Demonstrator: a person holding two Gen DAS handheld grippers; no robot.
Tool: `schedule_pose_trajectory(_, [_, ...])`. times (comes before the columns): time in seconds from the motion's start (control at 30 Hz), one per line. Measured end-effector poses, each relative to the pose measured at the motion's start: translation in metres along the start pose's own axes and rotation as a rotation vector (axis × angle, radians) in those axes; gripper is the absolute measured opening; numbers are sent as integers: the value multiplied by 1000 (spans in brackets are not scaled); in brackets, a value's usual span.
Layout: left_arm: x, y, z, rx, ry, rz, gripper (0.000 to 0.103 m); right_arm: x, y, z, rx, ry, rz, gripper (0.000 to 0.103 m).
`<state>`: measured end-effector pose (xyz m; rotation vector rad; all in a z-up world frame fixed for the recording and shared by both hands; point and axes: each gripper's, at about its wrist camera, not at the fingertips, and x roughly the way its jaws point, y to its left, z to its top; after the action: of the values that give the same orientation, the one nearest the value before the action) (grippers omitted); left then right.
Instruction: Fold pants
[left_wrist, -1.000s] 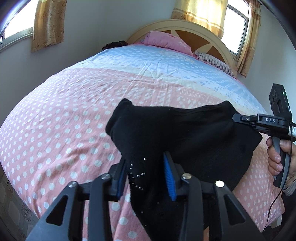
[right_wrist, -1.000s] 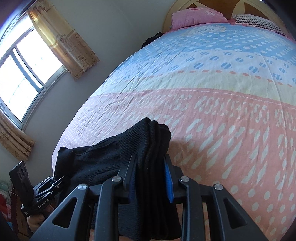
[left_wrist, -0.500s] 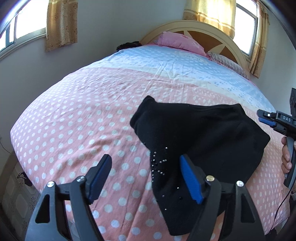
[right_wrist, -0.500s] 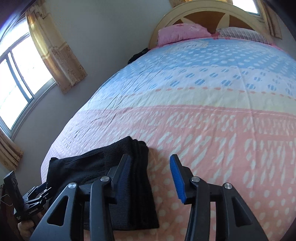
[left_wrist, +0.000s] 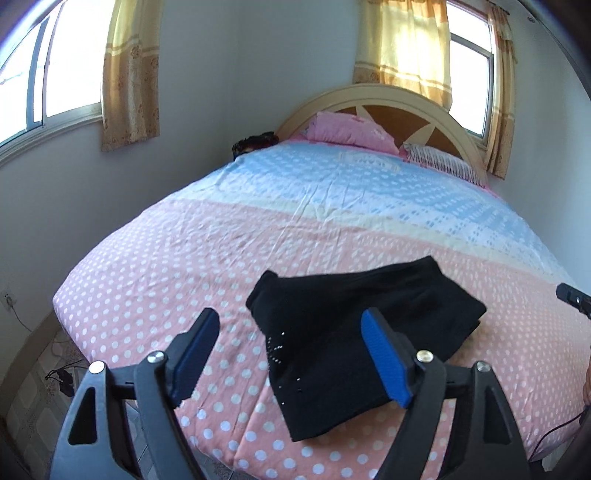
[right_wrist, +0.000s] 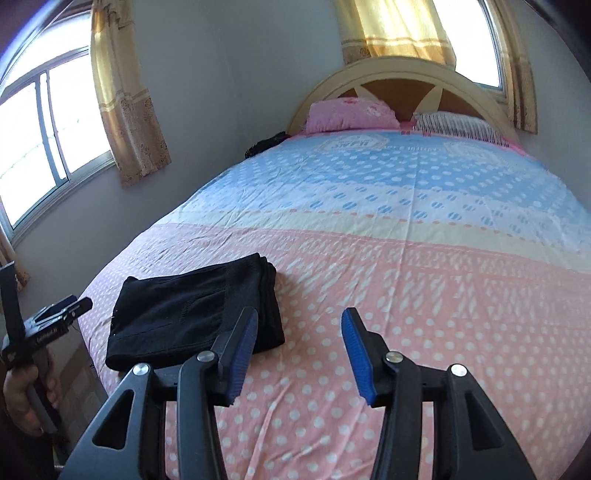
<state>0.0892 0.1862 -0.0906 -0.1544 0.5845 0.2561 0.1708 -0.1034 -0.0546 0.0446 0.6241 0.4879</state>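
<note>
The black pants (left_wrist: 354, 332) lie folded into a compact stack on the pink dotted part of the bedspread (left_wrist: 184, 280), near the foot corner of the bed. They also show in the right wrist view (right_wrist: 192, 314). My left gripper (left_wrist: 291, 347) is open and empty, held above and in front of the pants. My right gripper (right_wrist: 299, 339) is open and empty, above the bedspread (right_wrist: 424, 295), just right of the stack. The left gripper also shows at the left edge of the right wrist view (right_wrist: 48, 325), held in a hand.
The bed's foot edge runs close under both grippers. Tiled floor (left_wrist: 33, 391) lies below on the left. A pink pillow (left_wrist: 347, 129) and a striped pillow (left_wrist: 439, 162) lie by the headboard (left_wrist: 406, 103). Curtained windows stand on both walls.
Both grippers let go of the pants, opened wide and pulled back and up from the bed. The pants stay folded on the bedspread.
</note>
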Motion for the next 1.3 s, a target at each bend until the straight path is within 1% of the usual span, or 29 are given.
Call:
schedule_pose_trajectory(0.03, [-7,-3,3,1,-25,-4,90,-15,-1,-1,-7,-31,-17,63])
schedule_pose_trajectory(0.07, [-14,-5,5,3,-48,-5,93,-33,-1,-3,-15,-73,-40,66])
schedule_pose_trajectory(0.17, [-32,-13,11,17,-104,-19,94,-67,-6,-4,0,-151,-58,68])
schedule_pose_trajectory(0.23, [-42,-19,14,30,-123,-27,95,-83,-11,-5,31,-188,-51,68])
schedule_pose_trajectory(0.33, [-53,-27,16,50,-155,-33,100,-91,-12,-5,59,-221,-53,68])
schedule_pose_trajectory(0.4, [-59,-31,16,67,-176,-28,100,-90,-7,-5,31,-207,-54,68])
schedule_pose_trajectory(0.5, [-61,-34,14,80,-185,-29,101,-92,-2,-5,9,-224,-64,68])
schedule_pose_trajectory(0.6, [-60,-34,13,77,-182,-37,101,-94,-1,-6,19,-223,-46,68])
schedule_pose_trajectory(1.03, [-58,-41,7,76,-176,-38,101,-101,2,-7,16,-241,-38,68])
schedule_pose_trajectory(1.3, [-57,-42,6,69,-172,-38,101,-98,4,-7,6,-233,-35,68])
